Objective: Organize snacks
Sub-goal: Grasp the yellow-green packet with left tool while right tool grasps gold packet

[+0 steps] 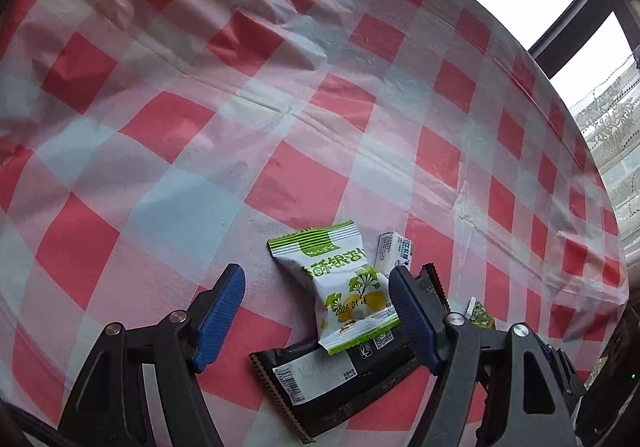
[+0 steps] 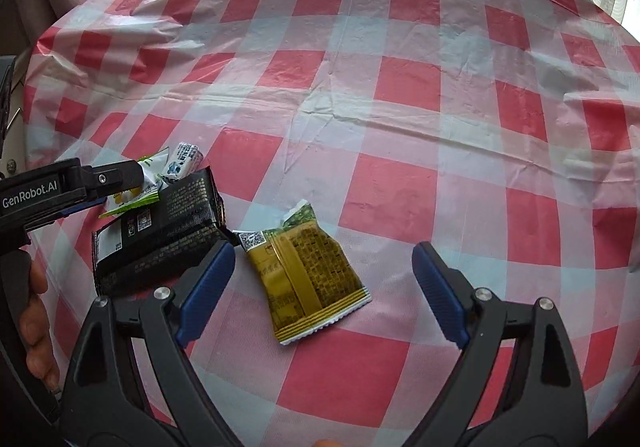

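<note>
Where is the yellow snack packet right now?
The yellow snack packet lies on the checkered tablecloth between the right claw's open fingers, just right of the black packet.

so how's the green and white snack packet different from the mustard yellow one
The green and white packet lies partly on the black packet; the mustard yellow packet lies alone, flat on the tablecloth. The green one shows a printed date and ginkgo leaves; the yellow one shows its back seam and QR code. Both are small sealed pillow packs.
</note>
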The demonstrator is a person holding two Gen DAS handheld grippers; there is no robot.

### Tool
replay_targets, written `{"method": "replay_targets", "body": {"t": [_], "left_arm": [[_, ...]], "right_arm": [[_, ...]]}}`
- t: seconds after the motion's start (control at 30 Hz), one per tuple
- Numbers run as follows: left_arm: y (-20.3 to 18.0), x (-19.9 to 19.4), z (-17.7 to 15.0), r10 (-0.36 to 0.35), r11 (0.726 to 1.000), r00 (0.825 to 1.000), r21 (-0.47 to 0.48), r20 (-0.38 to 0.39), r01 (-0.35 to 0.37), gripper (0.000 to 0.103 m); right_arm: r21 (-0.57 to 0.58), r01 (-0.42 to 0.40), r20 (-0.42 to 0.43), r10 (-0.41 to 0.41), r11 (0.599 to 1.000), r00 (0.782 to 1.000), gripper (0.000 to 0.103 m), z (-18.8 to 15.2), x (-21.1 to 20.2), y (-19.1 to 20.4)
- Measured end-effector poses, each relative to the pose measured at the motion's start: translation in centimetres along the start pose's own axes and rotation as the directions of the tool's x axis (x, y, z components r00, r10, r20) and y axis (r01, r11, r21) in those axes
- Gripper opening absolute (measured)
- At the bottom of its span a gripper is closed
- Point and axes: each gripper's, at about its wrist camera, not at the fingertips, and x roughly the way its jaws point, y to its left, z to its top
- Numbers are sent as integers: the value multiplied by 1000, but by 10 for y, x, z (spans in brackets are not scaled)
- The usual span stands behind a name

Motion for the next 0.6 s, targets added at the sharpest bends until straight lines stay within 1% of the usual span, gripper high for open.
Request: {"method": "replay_targets", "body": {"t": [0.07,0.13,0.17,0.23,0.3,0.33,0.37,0.4,0.43,0.47,0.5,0.6], "left_arm": [[-3,4,-4,15,1000,1000,26,-4,-15,75],[-8,5,-5,36,997,999,62,11,-37,74],[-10,6,-6,42,996,999,78,15,-43,73],[-15,7,-7,41,993,999,114,27,-43,65],[-17,7,-7,30,990,999,135,37,-35,55],[-18,7,-7,21,990,999,140,37,-26,52],[-17,7,-7,21,990,999,141,38,-26,47],[-17,7,-6,20,990,999,139,38,-25,42],[-16,7,-6,12,991,999,134,38,-17,40],[-15,6,-6,6,991,999,131,38,-11,34],[-14,6,-6,2,992,999,129,36,-7,30],[-12,6,-7,-9,993,999,120,38,4,27]], "right_arm": [[12,-8,-11,8,1000,1000,91,-2,4,-2],[15,-5,-9,5,1000,1000,90,-3,6,-3],[8,4,-5,-4,1000,1000,87,-3,7,-2],[-2,27,1,-27,1000,1000,81,-3,6,-1],[-5,43,6,-43,999,999,73,-3,6,-1],[-8,51,9,-51,999,999,70,-3,5,-1],[-10,62,12,-62,998,998,64,-3,5,-1],[-8,67,16,-67,998,998,60,-3,4,-2],[-3,66,19,-66,998,998,54,-3,3,-3],[1,70,21,-70,998,997,48,-3,3,-4],[5,70,23,-70,998,997,47,-3,2,-5],[6,72,29,-72,997,997,46,-5,2,-4]]}}
